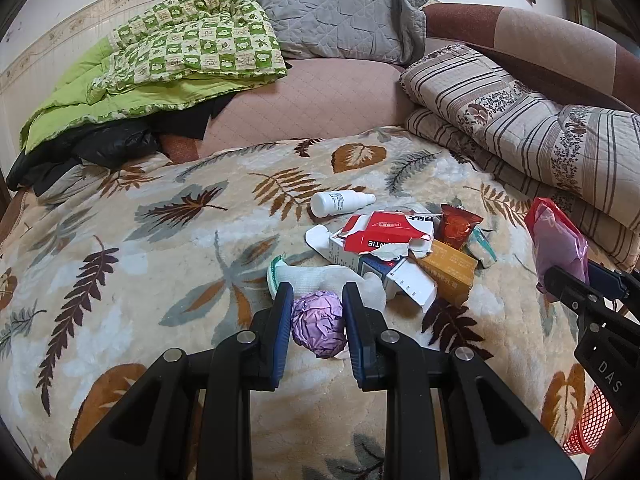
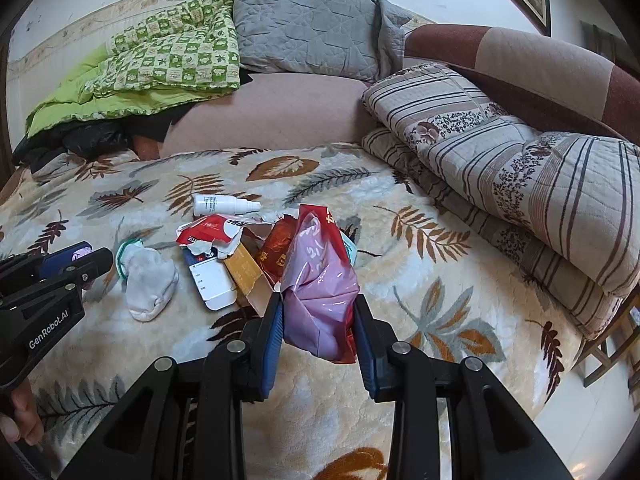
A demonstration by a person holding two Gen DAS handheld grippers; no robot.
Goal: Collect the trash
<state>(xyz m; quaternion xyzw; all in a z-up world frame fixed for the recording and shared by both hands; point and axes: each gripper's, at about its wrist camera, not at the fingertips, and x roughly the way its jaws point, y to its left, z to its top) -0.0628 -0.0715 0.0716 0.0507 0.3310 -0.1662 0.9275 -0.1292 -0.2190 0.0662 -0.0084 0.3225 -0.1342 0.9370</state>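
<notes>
Bed covered with a cream leaf-print blanket (image 1: pixel 140 280); trash lies in a loose heap near its middle.

Left tongs (image 1: pixel 318 300): closed on a crumpled purple paper ball (image 1: pixel 319 326), both blue pads pressed against its sides. The ball sits low over the blanket, just in front of a white sock (image 1: pixel 320 276) with a green cuff. From the right wrist view these tongs (image 2: pixel 86 260) enter at the left edge, a bit of purple showing between the fingers; a hand (image 2: pixel 20 420) shows beneath the handle.

Right tongs (image 2: pixel 318 320): partly closed, pads clamped on a crumpled pink-and-red plastic bag (image 2: pixel 320 292), which stands up between the fingers and covers part of the heap behind it. From the left wrist view the same bag (image 1: pixel 560 240) is held up at the right, clear of the blanket.

Heap, not gripped:
- white spray bottle (image 1: pixel 340 203), lying on its side at the far edge
- torn red-and-white carton (image 1: pixel 384 230)
- opened white box (image 1: pixel 400 280), flaps spread
- orange box (image 1: pixel 452 268), touching the white box
- dark red snack wrapper (image 1: pixel 456 224), behind the orange box

A red mesh basket (image 1: pixel 590 424) shows at the lower right of the left wrist view, beyond the bed edge. Folded striped quilts (image 2: pixel 520 184) lie along the right side, a green checked quilt (image 2: pixel 168 56) and a grey pillow (image 2: pixel 308 24) at the far end.
</notes>
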